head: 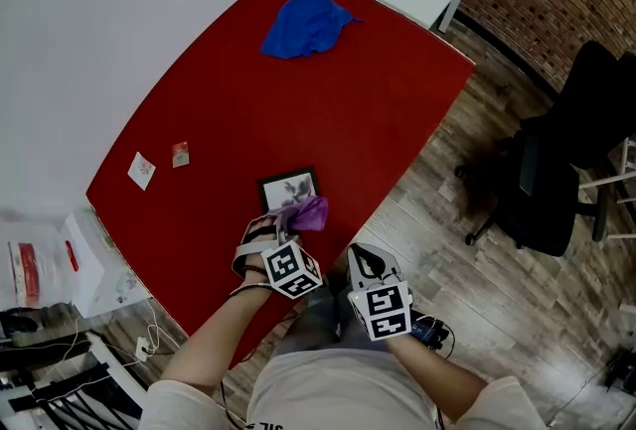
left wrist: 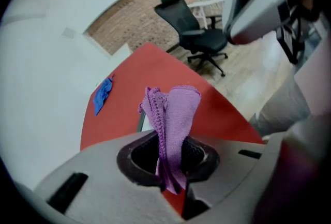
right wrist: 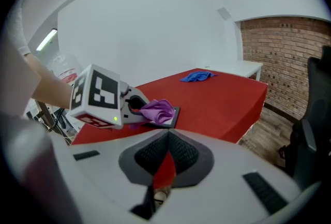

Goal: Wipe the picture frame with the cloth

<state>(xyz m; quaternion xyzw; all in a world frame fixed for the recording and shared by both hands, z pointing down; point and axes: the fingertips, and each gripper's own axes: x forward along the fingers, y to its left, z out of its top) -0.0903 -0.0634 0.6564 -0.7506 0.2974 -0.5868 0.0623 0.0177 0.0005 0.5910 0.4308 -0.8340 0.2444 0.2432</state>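
Left gripper [head: 286, 222] clamps purple cloth [head: 311, 213] at picture frame [head: 288, 188] near table's [head: 328, 100] near edge; right gripper [head: 366, 266] closed, empty; wiping seemingly barely under way.

Table middle: bare red top [head: 348, 120] between picture frame [head: 283, 188] and blue cloth [head: 306, 23] (the widest passage).
Frame's left: two small cards [head: 142, 170], apart from it.

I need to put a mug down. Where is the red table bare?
Bare: the wide middle between the blue cloth and the picture frame, and the right edge. Crowded: the near end, with frame, purple cloth and two small cards.
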